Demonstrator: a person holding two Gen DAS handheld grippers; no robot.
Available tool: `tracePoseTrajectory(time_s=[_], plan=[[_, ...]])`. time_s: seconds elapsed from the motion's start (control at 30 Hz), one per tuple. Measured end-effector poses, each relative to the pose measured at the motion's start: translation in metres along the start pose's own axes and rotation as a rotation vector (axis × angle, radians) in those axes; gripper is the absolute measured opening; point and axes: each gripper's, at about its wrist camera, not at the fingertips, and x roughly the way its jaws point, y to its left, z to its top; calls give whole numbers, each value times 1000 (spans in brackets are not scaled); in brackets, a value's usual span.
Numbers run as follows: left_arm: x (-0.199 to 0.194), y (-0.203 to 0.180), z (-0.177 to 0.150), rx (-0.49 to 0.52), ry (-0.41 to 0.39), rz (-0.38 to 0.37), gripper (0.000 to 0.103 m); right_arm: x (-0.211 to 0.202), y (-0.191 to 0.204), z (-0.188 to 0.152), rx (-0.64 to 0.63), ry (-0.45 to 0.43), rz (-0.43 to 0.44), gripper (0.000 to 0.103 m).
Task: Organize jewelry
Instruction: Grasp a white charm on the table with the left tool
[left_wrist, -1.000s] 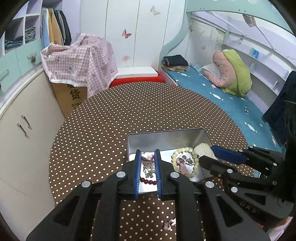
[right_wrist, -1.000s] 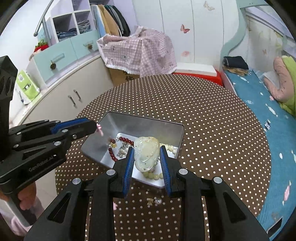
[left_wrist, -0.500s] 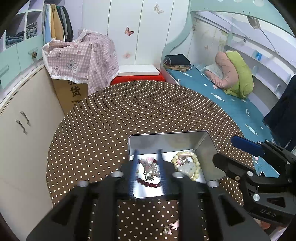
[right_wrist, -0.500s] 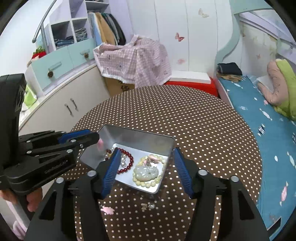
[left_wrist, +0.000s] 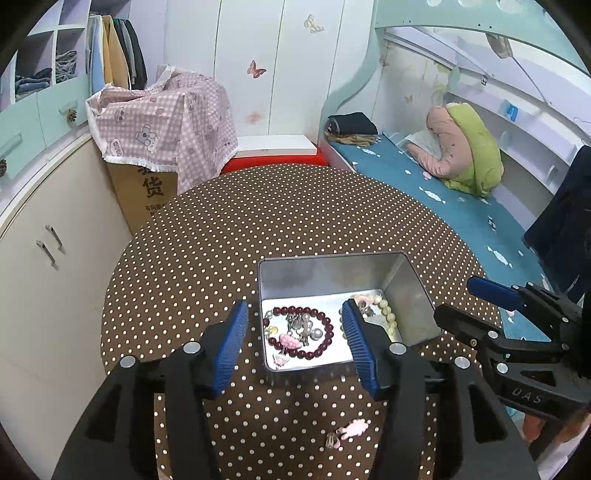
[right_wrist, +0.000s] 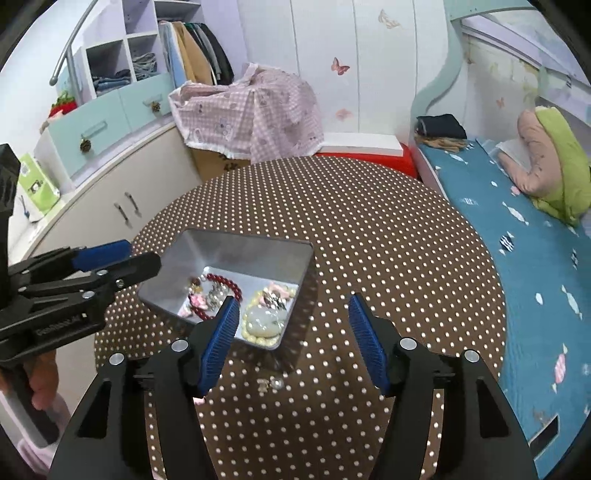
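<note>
A silver metal tin (left_wrist: 332, 269) (right_wrist: 236, 254) stands open on the round polka-dot table (left_wrist: 258, 206). In it lie a dark red bead bracelet (left_wrist: 325, 341) (right_wrist: 225, 280), a pale bead bracelet (left_wrist: 388, 310) with a jade pendant (right_wrist: 264, 321), and small pink clips. My left gripper (left_wrist: 293, 341) is open and empty, above the tin's near edge. My right gripper (right_wrist: 290, 338) is open and empty, above the tin's near right corner. A pink hair clip (left_wrist: 351, 430) lies on the table in front of the tin. A small pearl earring (right_wrist: 271, 384) lies there too.
A cardboard box under a pink checked cloth (left_wrist: 162, 122) stands beyond the table at the left. White cabinets (left_wrist: 40, 258) run along the left. A bed with a blue sheet (right_wrist: 535, 258) lies to the right.
The right gripper opened, dropped the jade pendant into the tin and pulled back. The left gripper opened, let go of a small piece into the tin and drew back.
</note>
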Motion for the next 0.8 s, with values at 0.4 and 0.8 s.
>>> tracePoseTrajectory(time_s=[0.4,0.8], plan=[[-4,-6,-35,12,68,-24,58,7,-13,-31,21,61,-43,63],[-11,-25,-75,71,128,-83,62,17,-29,-64,48,139,-69,63]])
